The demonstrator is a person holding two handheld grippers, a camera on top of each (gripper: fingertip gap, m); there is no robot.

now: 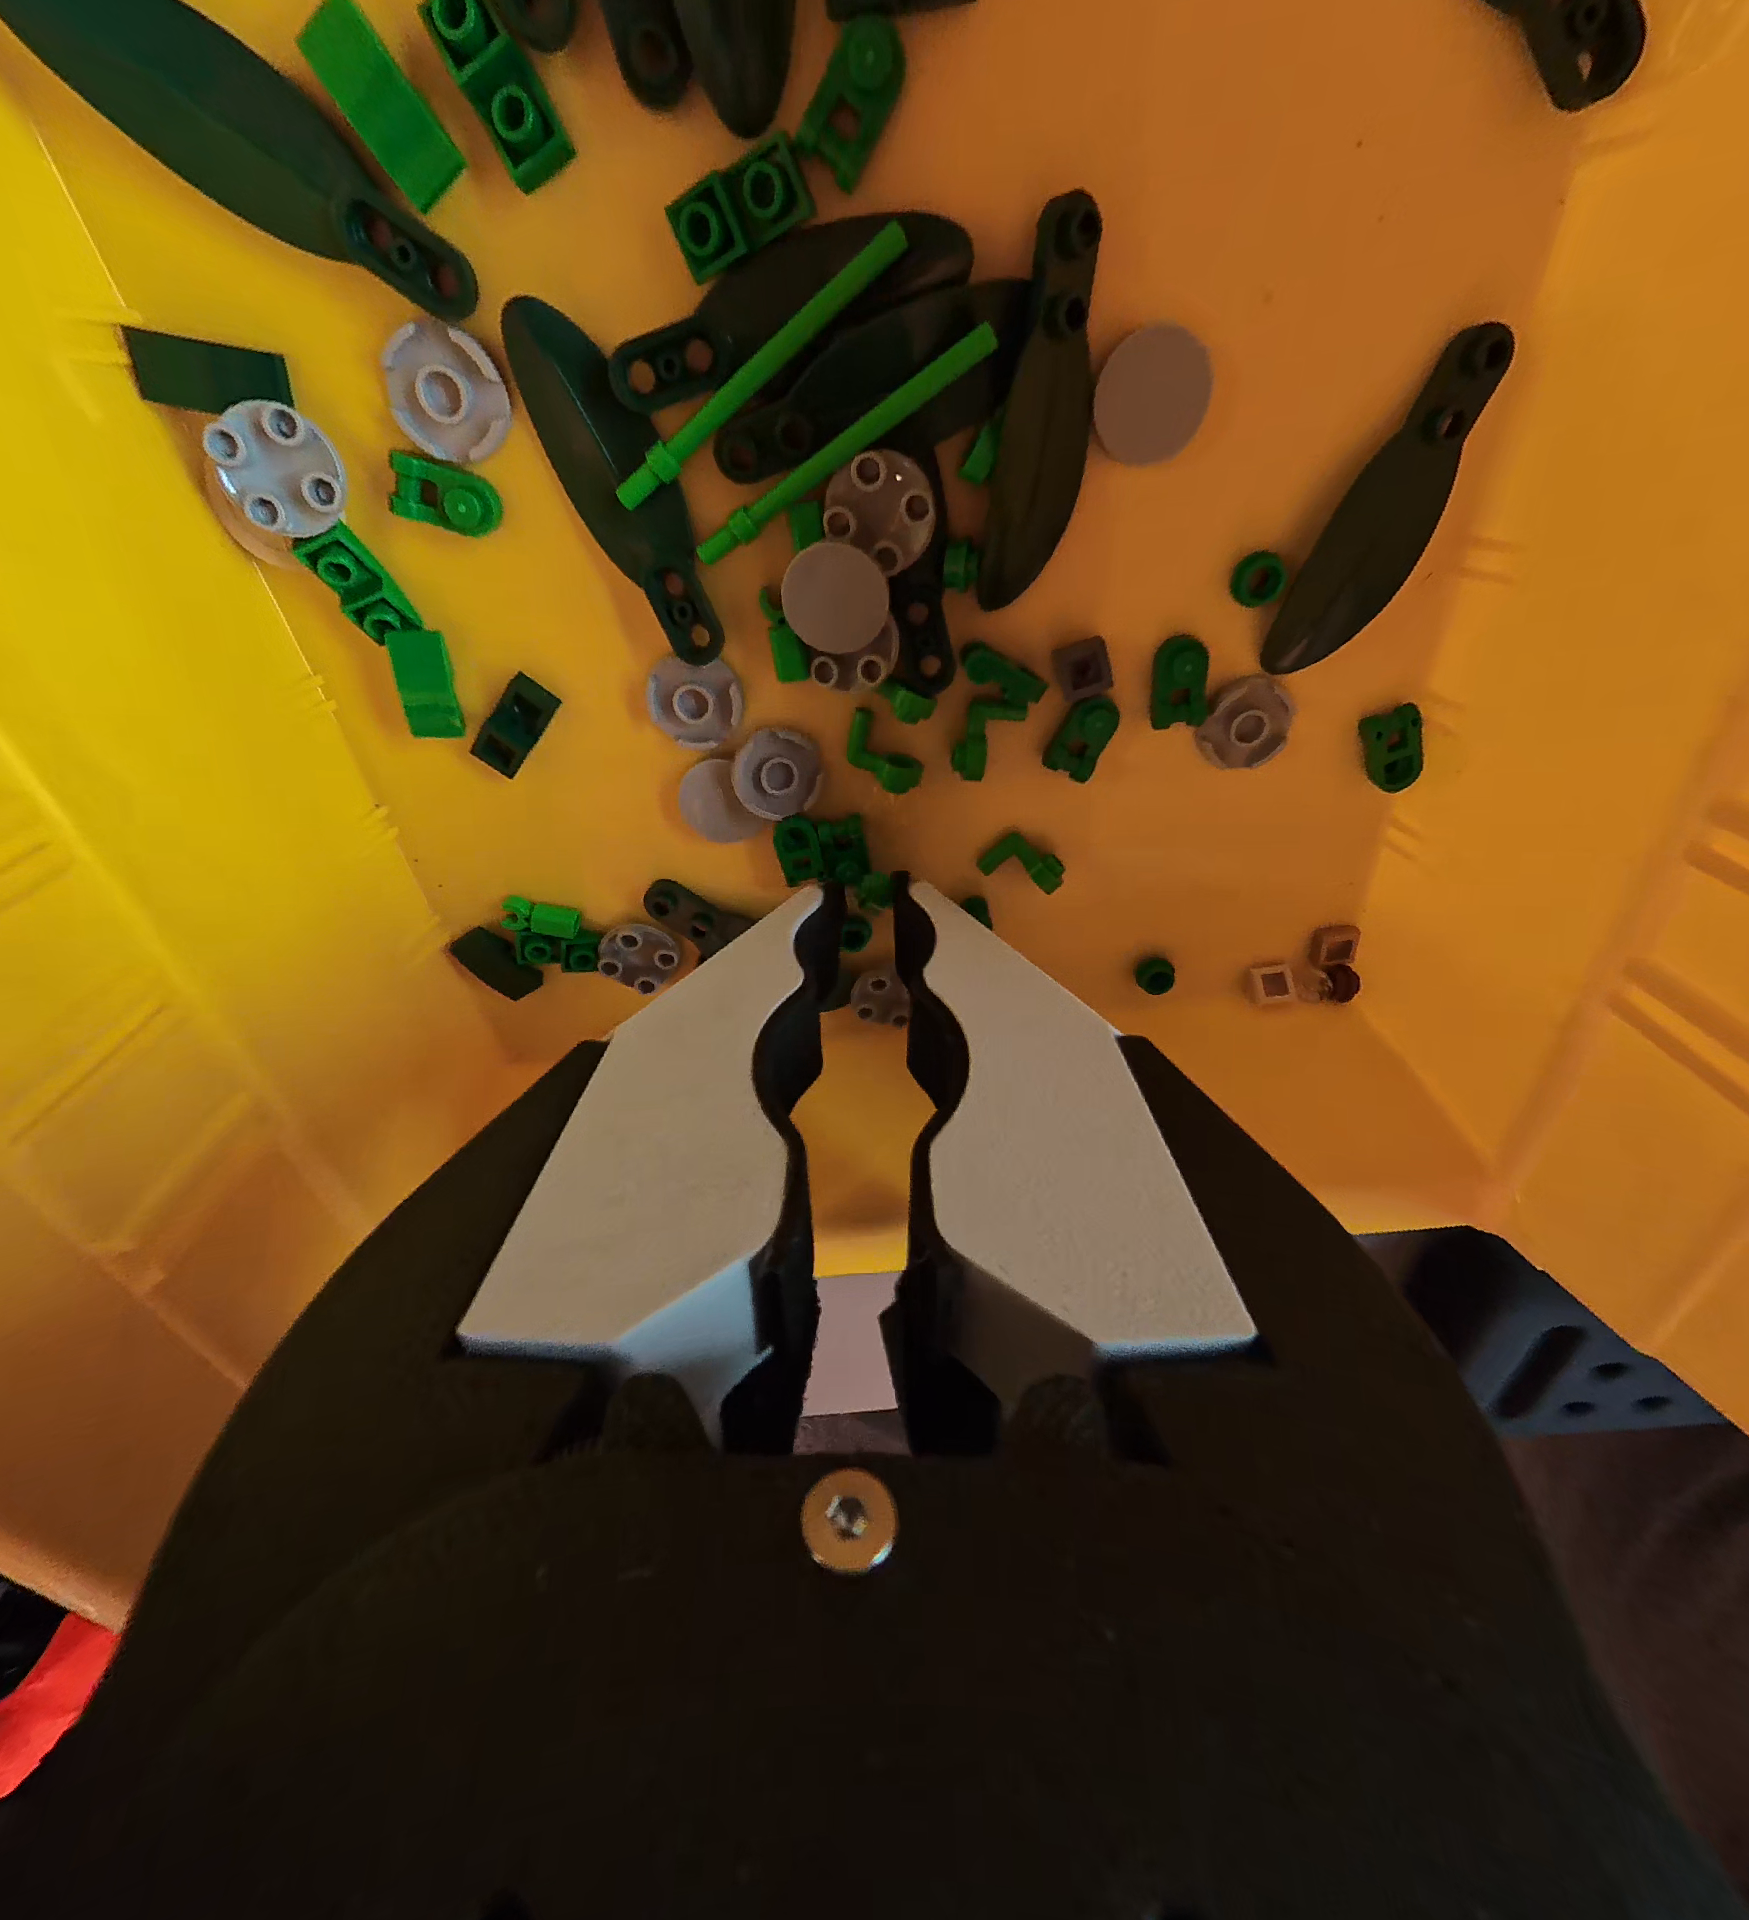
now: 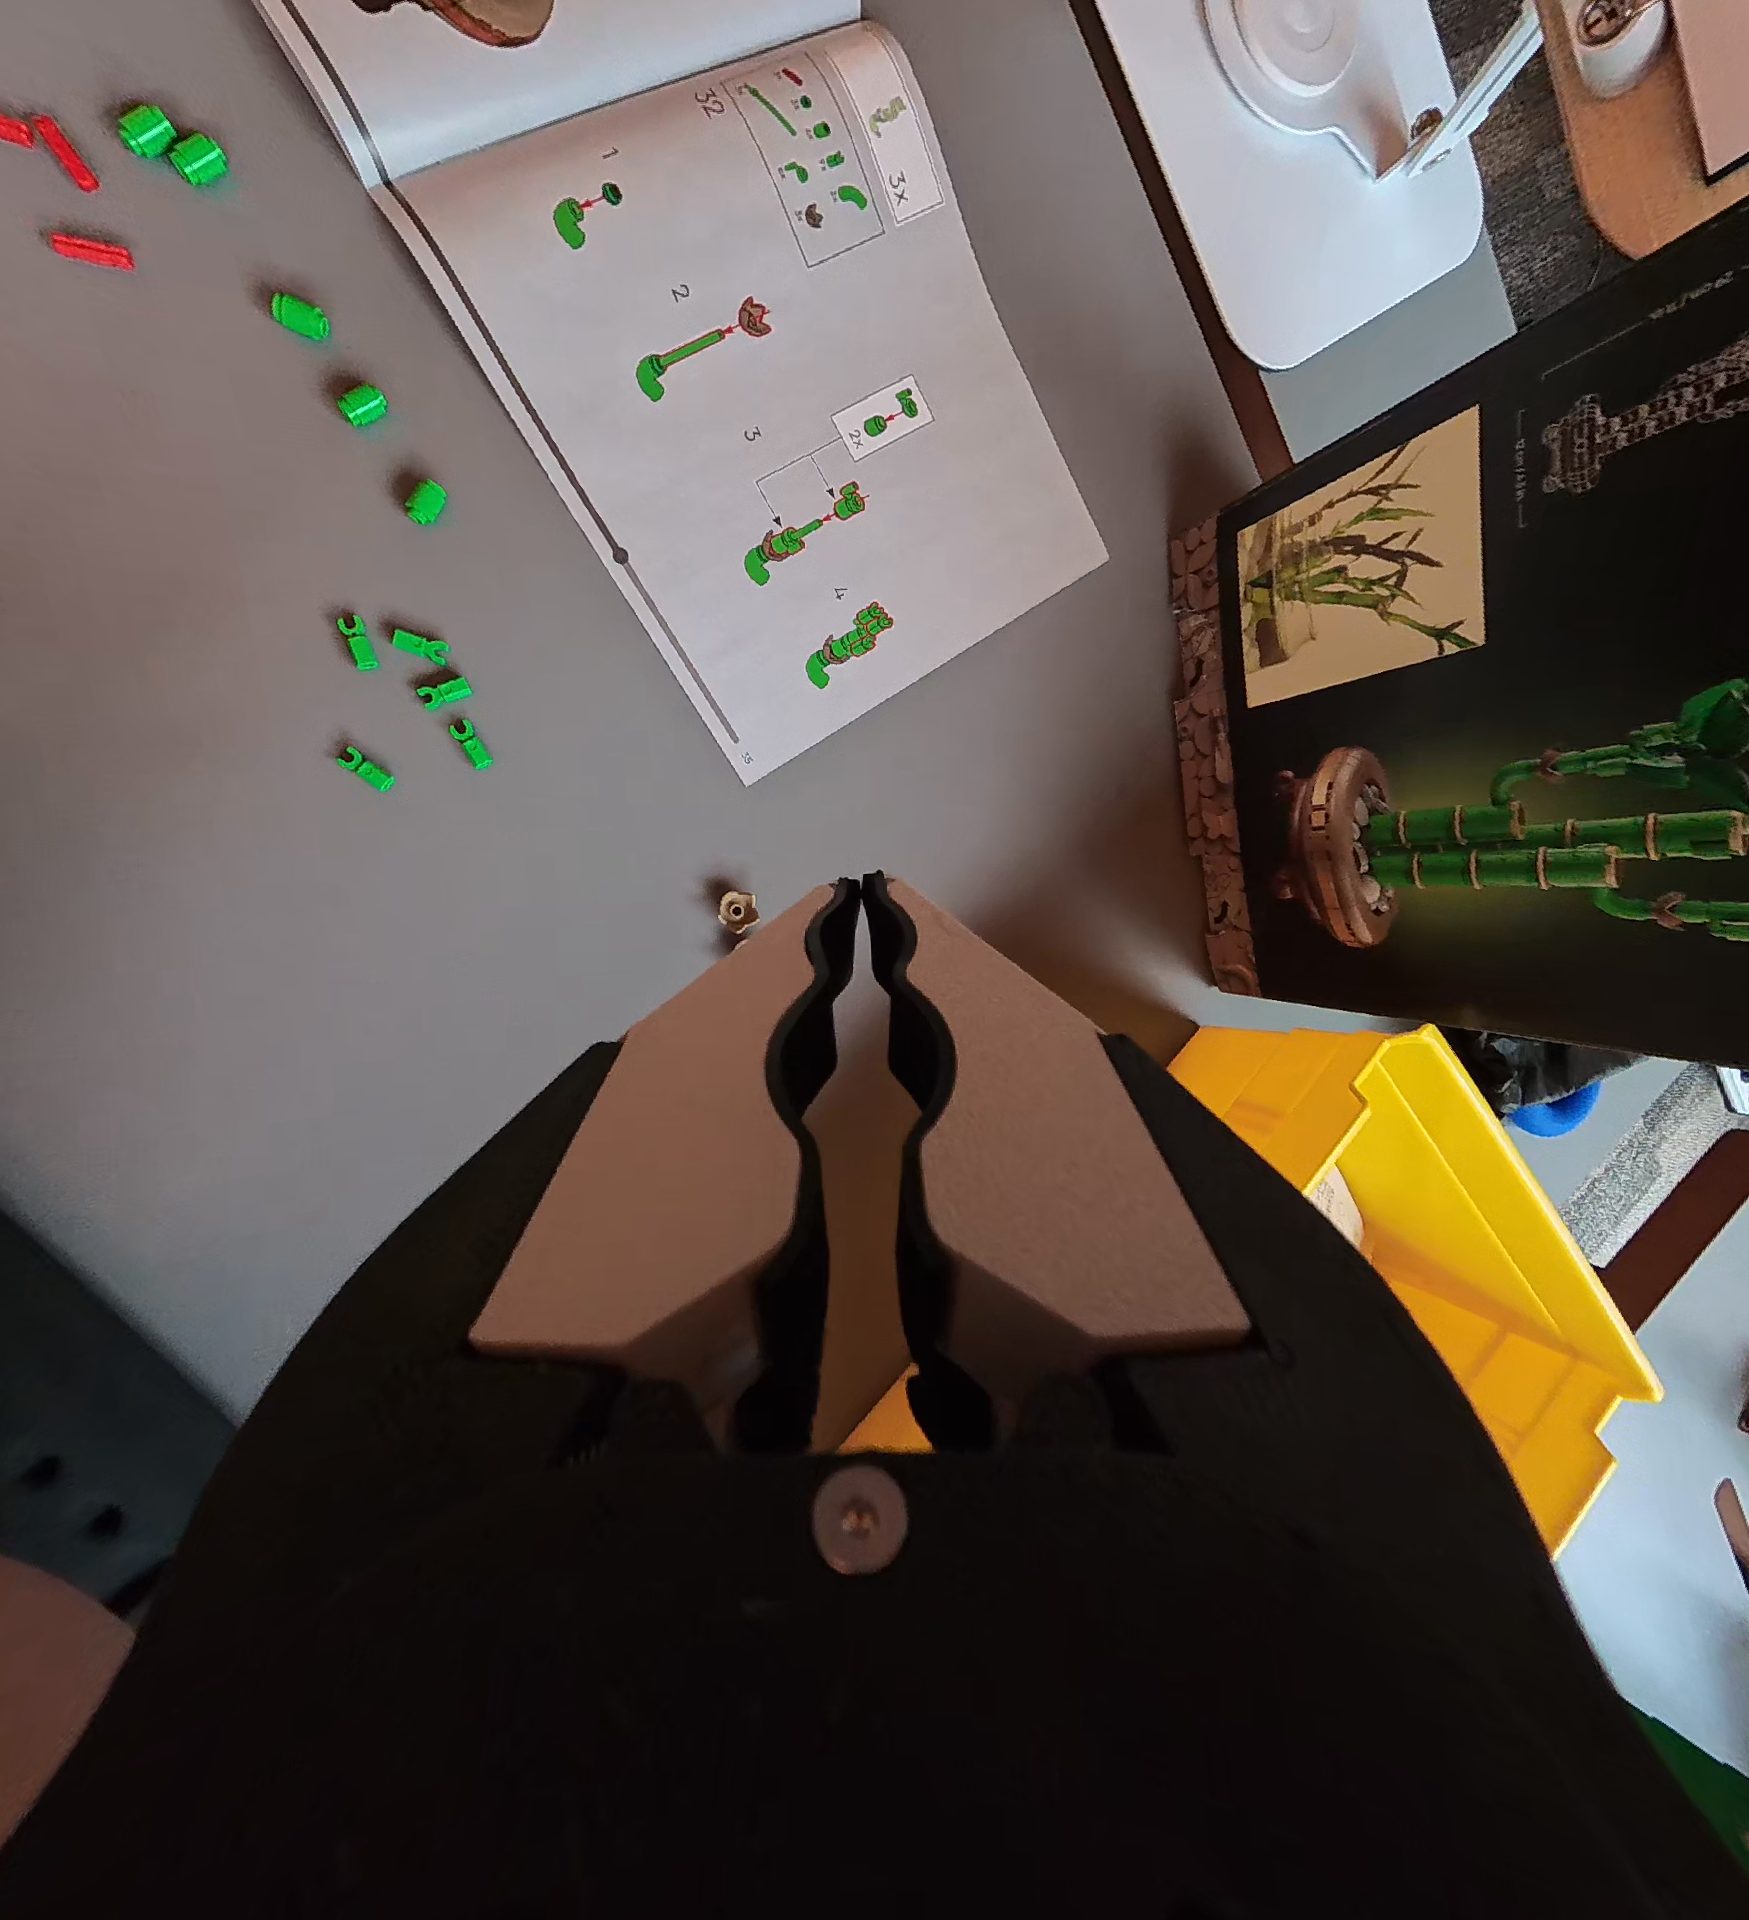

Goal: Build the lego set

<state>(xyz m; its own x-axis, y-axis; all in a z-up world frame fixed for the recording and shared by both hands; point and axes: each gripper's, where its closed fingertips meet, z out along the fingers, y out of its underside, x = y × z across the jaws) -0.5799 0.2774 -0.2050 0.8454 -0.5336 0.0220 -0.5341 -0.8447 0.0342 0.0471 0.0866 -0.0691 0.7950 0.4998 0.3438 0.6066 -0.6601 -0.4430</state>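
Grey tabletop (image 2: pixel 226 935) lies under our right gripper (image 2: pixel 862 883), whose jaws sit nearly together with nothing between them, a small tan piece (image 2: pixel 736 910) just beside the tips. Our left gripper (image 1: pixel 862 888) reaches into the yellow bin (image 1: pixel 174 831), jaws slightly apart over a small green piece (image 1: pixel 875 890); we cannot tell whether it is pinched. Loose parts crowd there: dark leaves (image 1: pixel 600 457), grey round plates (image 1: pixel 776 774), green rods (image 1: pixel 766 364). We judge the risk is nipping a neighbour or flicking the piece away, since the tips are wide for such small parts. Sorted green pieces (image 2: pixel 413 686) and red pins (image 2: pixel 70 156) wait near the open booklet (image 2: pixel 745 416); the box (image 2: pixel 1535 665) stands beside the bin.
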